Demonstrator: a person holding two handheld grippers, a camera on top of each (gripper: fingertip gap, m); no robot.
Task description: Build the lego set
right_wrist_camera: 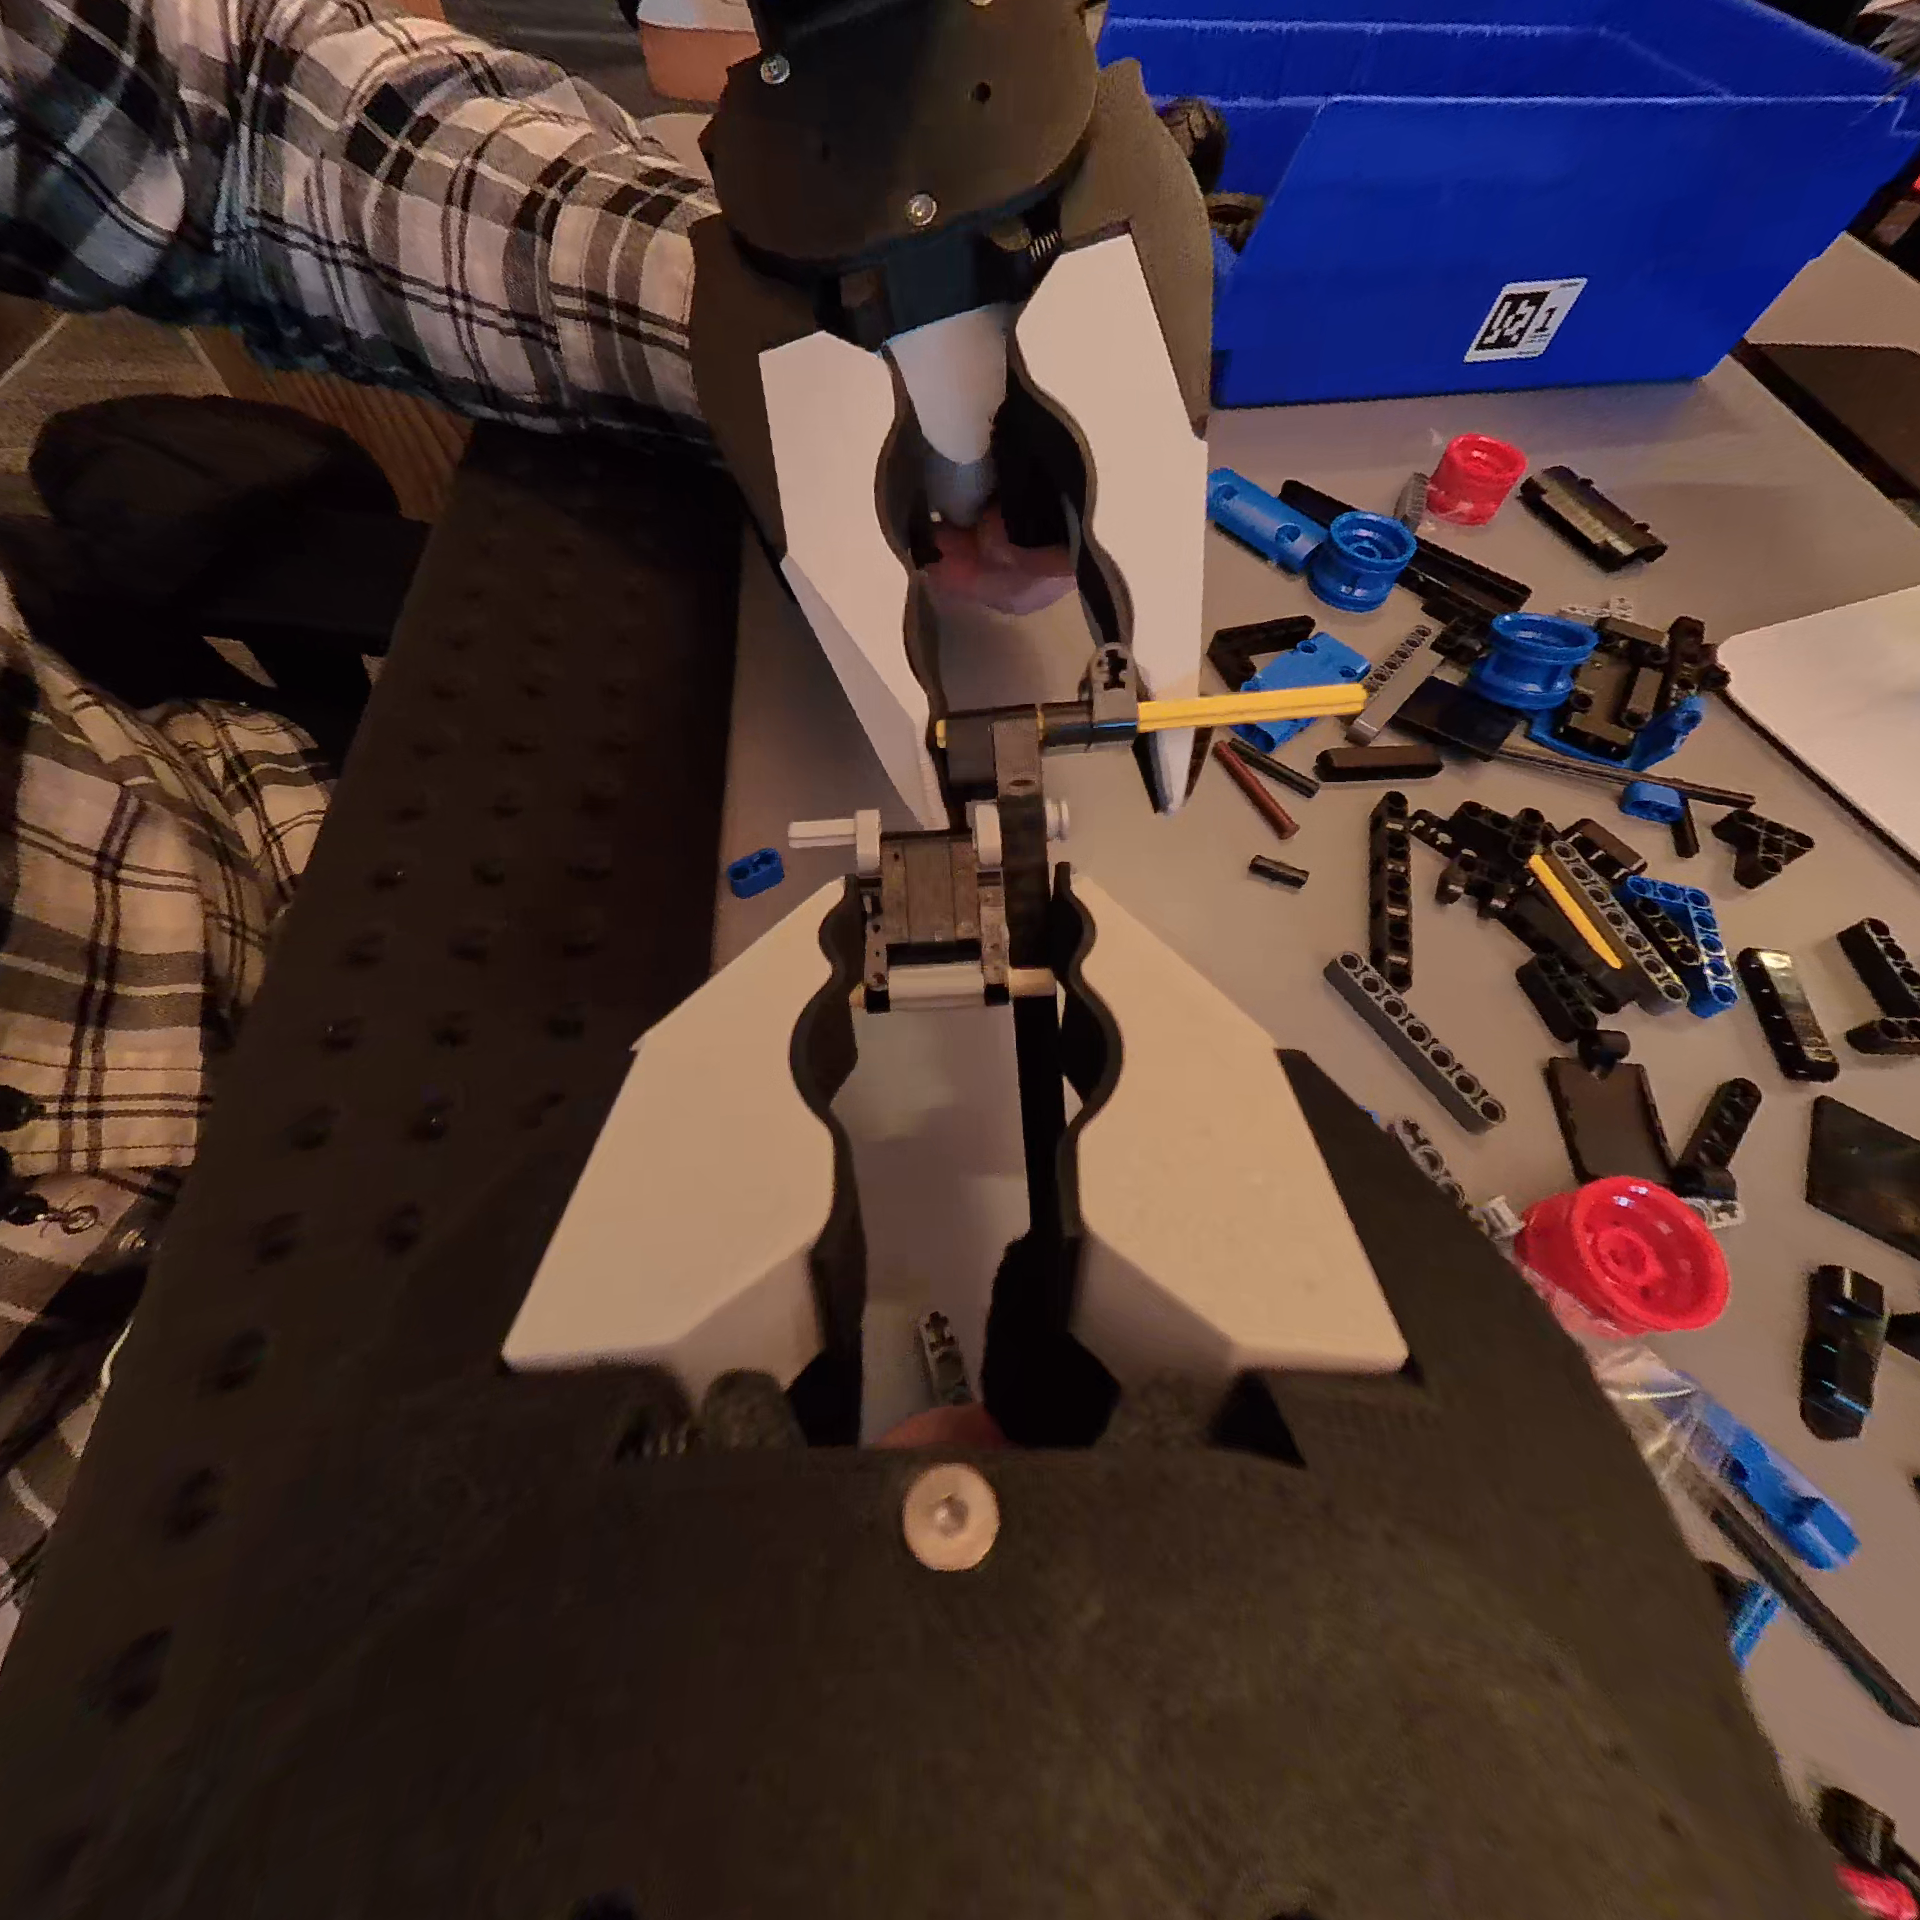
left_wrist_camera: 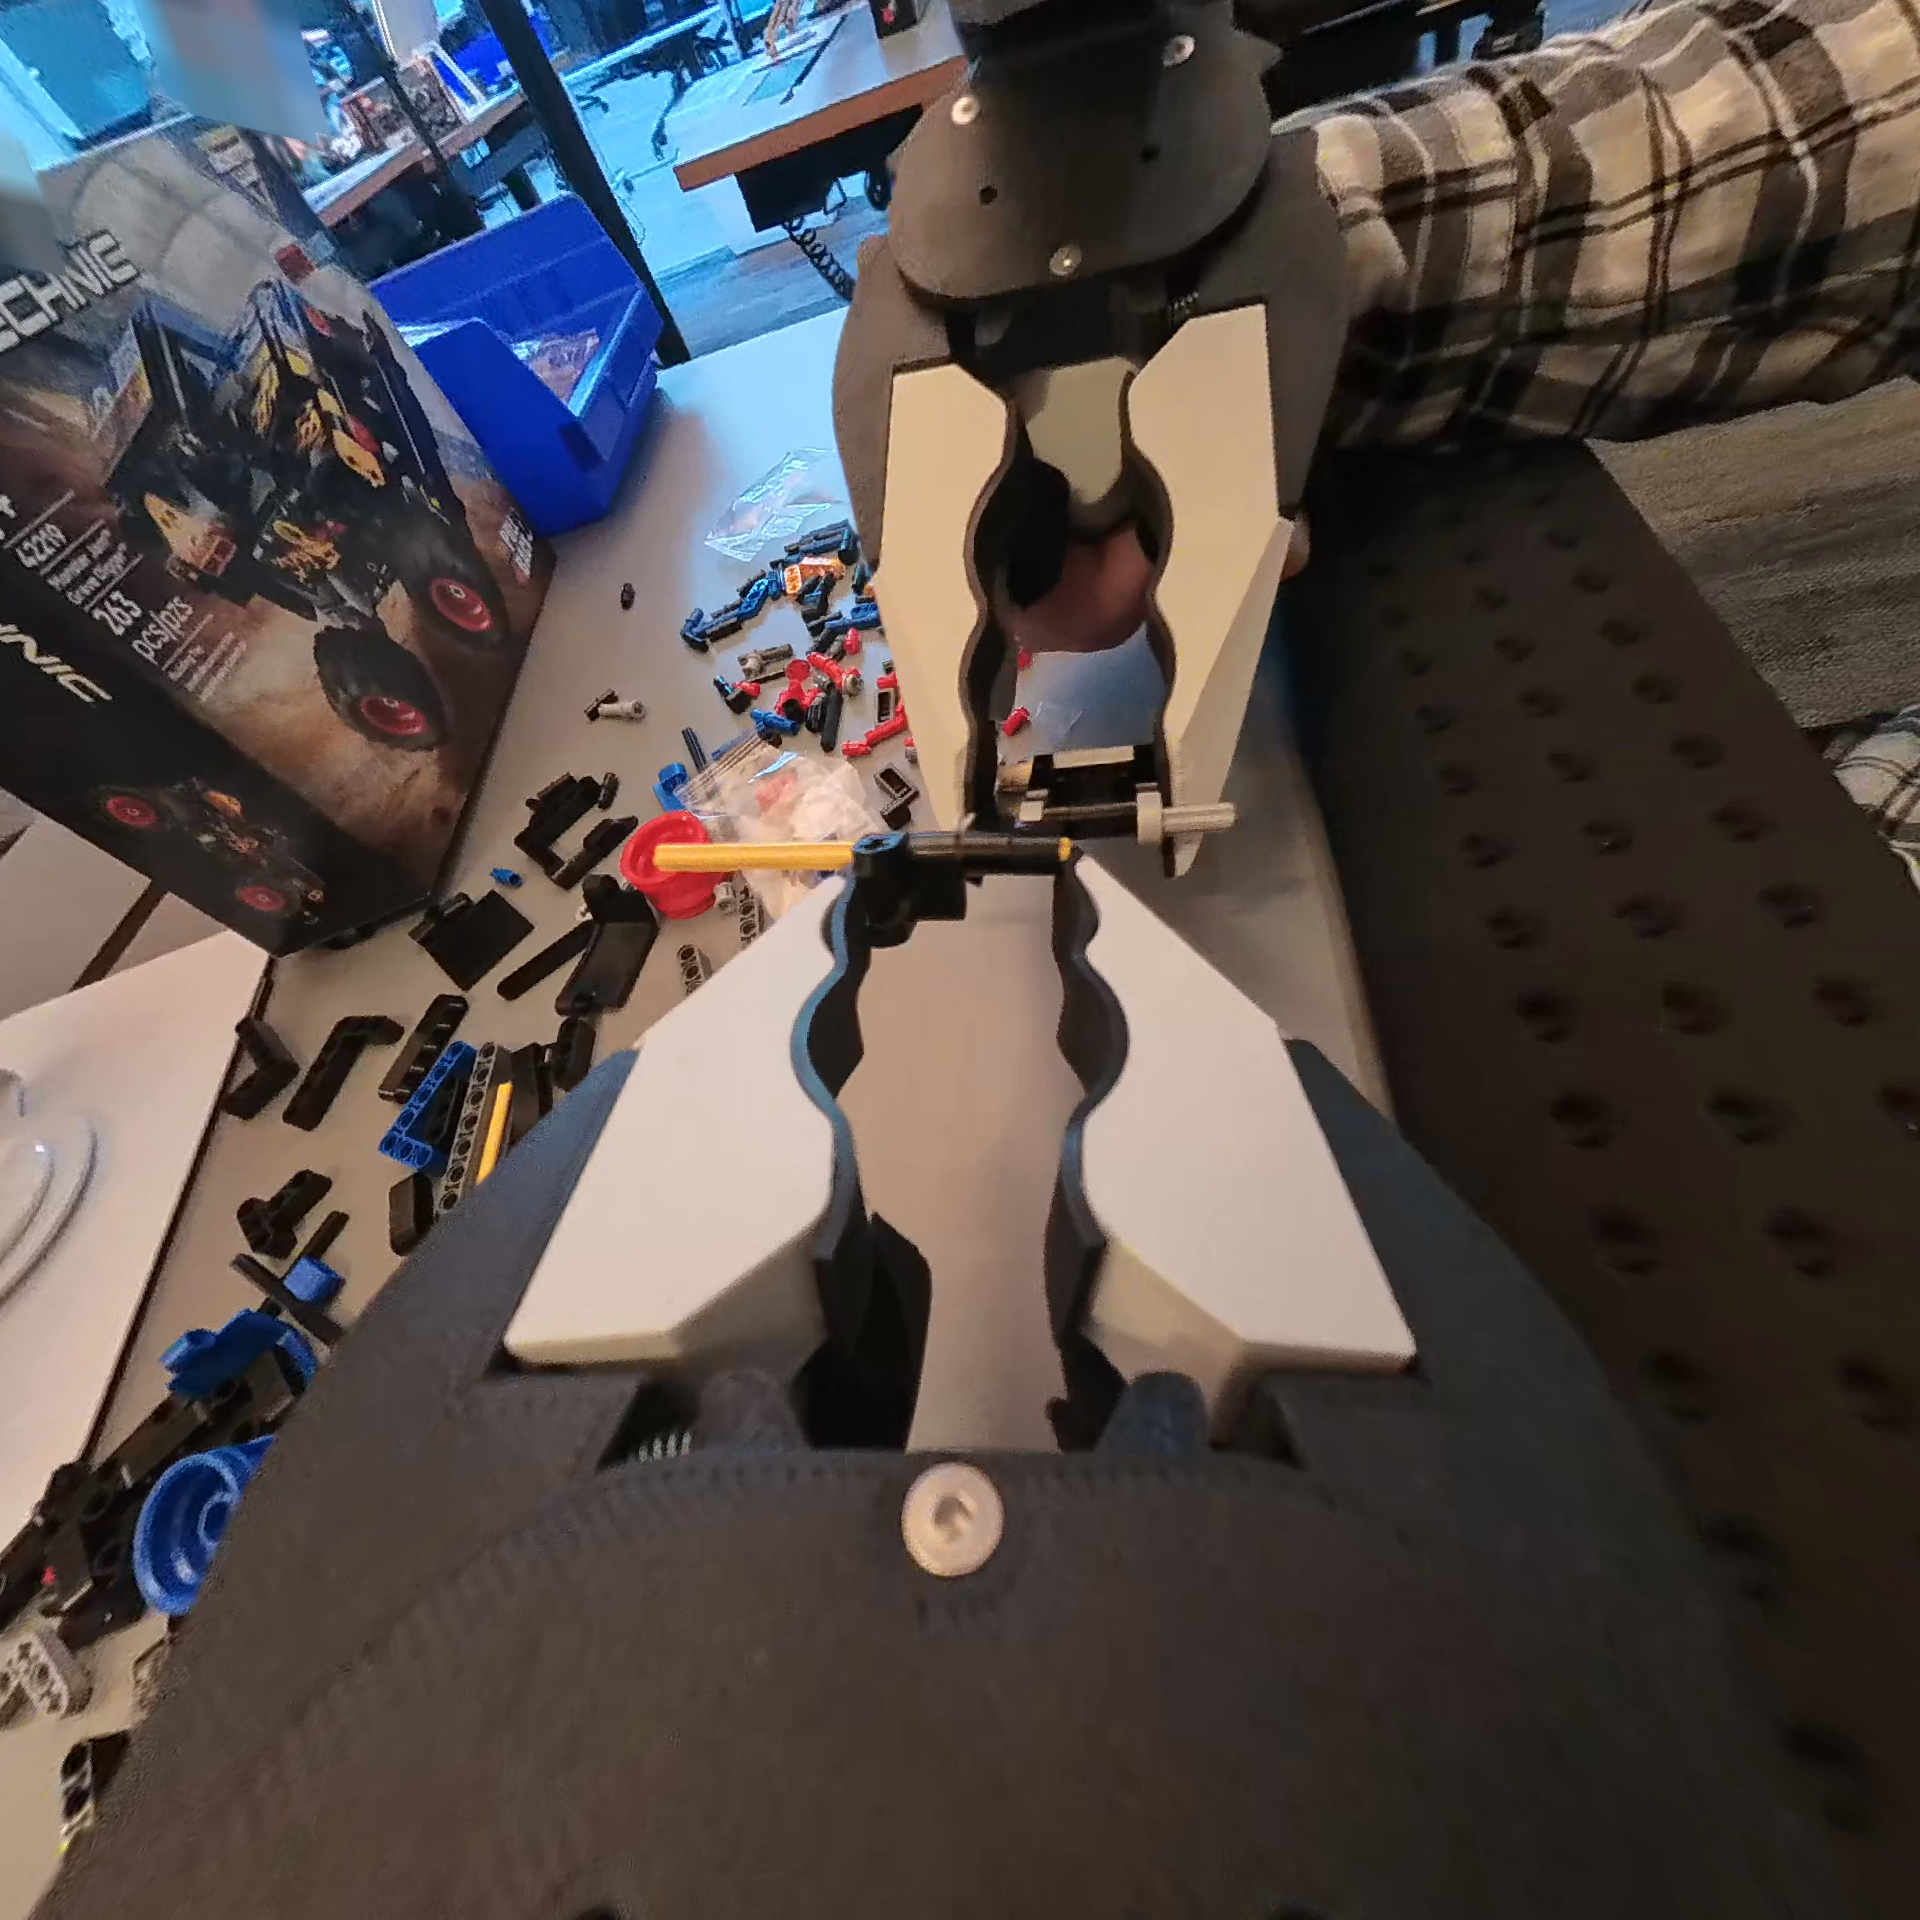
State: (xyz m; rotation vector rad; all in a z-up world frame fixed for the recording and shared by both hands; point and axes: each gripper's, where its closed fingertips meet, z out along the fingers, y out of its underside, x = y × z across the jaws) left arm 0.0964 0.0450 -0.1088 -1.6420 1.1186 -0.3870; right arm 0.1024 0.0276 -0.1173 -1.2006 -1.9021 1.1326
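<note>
Bridging both claws (left_wrist_camera: pixel 961 883): lego assembly (right_wrist_camera: pixel 940 894)

Print on box (left_wrist_camera: pixel 260 582), bin's tag (right_wrist_camera: pixel 1523 320).

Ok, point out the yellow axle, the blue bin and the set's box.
yellow axle (left_wrist_camera: pixel 764 856), left wrist view, mid-shaft.
blue bin (right_wrist_camera: pixel 1621 197), right wrist view, front wall.
box (left_wrist_camera: pixel 260 582), left wrist view, printed front face.
</note>
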